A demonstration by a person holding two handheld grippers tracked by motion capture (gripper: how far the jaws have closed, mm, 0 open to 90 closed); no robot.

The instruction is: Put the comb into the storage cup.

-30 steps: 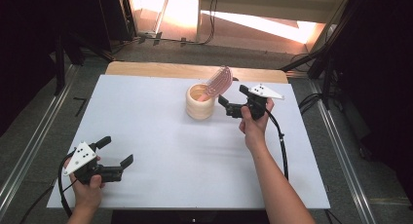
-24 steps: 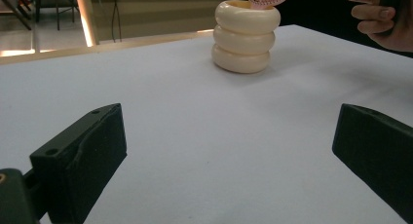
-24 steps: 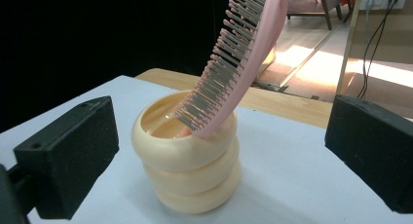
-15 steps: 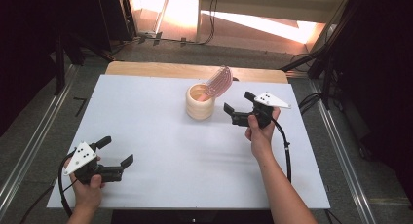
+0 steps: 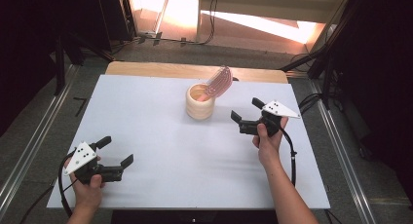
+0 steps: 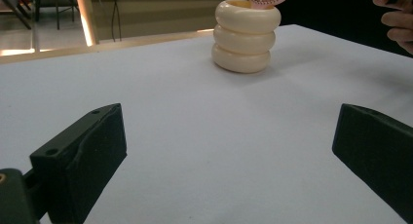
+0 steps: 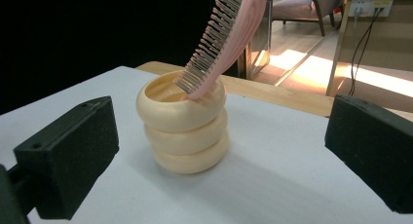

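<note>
My right hand-held gripper (image 5: 247, 116) hangs just to the right of the cream ringed cup (image 5: 199, 103), jaws spread wide and holding nothing, pointing at the cup. Through the right gripper view the cup (image 7: 181, 128) stands upright between my two black jaws but well ahead of them, not touched. It looks like three stacked rings, and the pink brush (image 7: 229, 36) stands in it with its handle end down inside the mouth, leaning over the rim, bristles facing my side in that view. From the high view the brush (image 5: 218, 82) tilts up and away to the right of the cup's mouth.

My left hand-held gripper (image 5: 114, 151) sits well apart from the cup, toward the near left corner of the white worktop (image 5: 160, 151), jaws also wide and empty. In the left gripper view the cup (image 6: 245, 35) stands far ahead, nearer the right jaw's side than the left, with my right hand (image 6: 398, 17) showing just beyond it at the edge

The cup stands on the far half of the worktop, near its wooden back edge (image 5: 156, 69)
</note>
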